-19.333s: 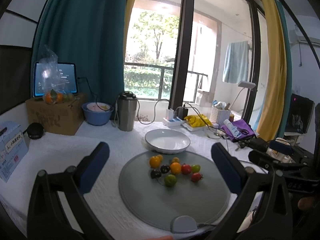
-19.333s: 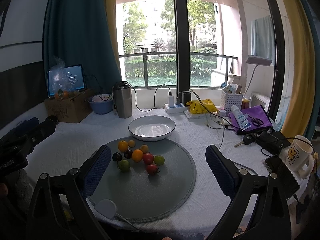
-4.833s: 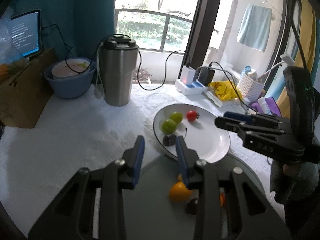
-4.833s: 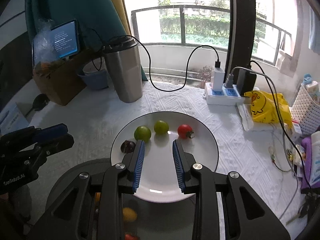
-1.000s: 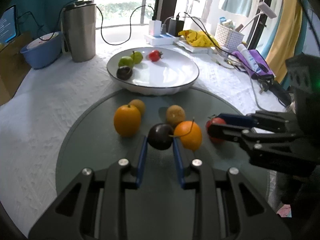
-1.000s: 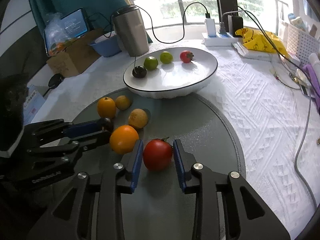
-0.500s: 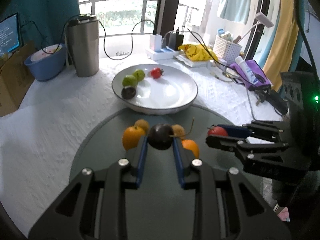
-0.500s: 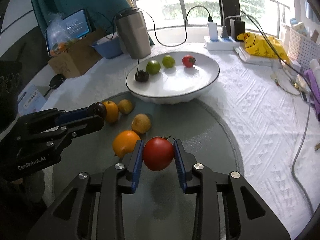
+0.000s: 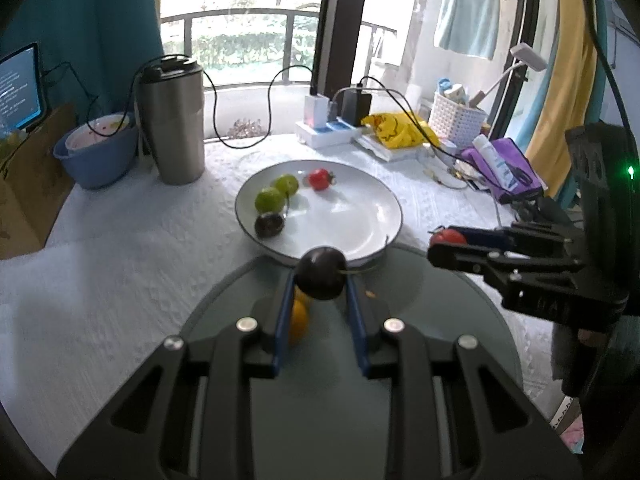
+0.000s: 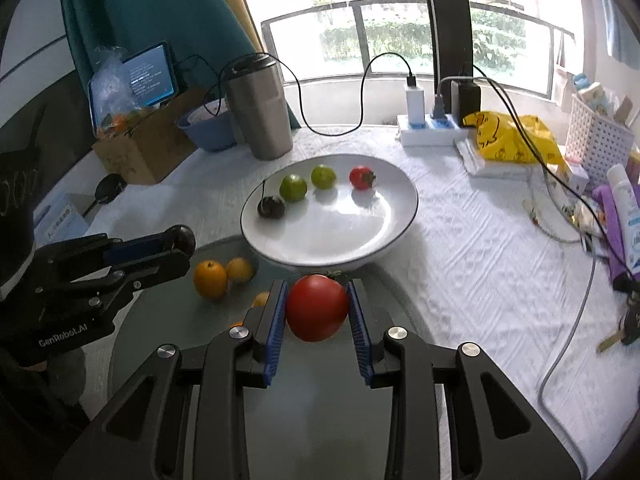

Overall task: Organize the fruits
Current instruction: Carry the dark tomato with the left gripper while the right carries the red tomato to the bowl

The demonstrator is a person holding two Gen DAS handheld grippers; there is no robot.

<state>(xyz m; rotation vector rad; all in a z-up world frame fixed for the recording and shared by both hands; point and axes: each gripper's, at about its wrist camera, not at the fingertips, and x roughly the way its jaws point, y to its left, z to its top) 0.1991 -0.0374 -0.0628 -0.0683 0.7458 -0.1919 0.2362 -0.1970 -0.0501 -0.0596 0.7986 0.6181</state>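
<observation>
The dark plum [image 9: 321, 274] sits at frame centre, pinched between the pads of the left gripper [image 9: 320, 280]. The red tomato [image 10: 317, 306], at lower centre, is clamped in the right gripper [image 10: 317, 300]. The white plate [image 10: 392, 224] lies just above both, holding four fruits.

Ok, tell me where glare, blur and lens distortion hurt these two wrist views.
Left wrist view: the window is blown out white, the railing bows from fisheye bending, and the dark tomato in the left gripper looks soft. Right wrist view: glare shines on the white plate, the table edges curve, while the red tomato in the right gripper looks fairly sharp.
</observation>
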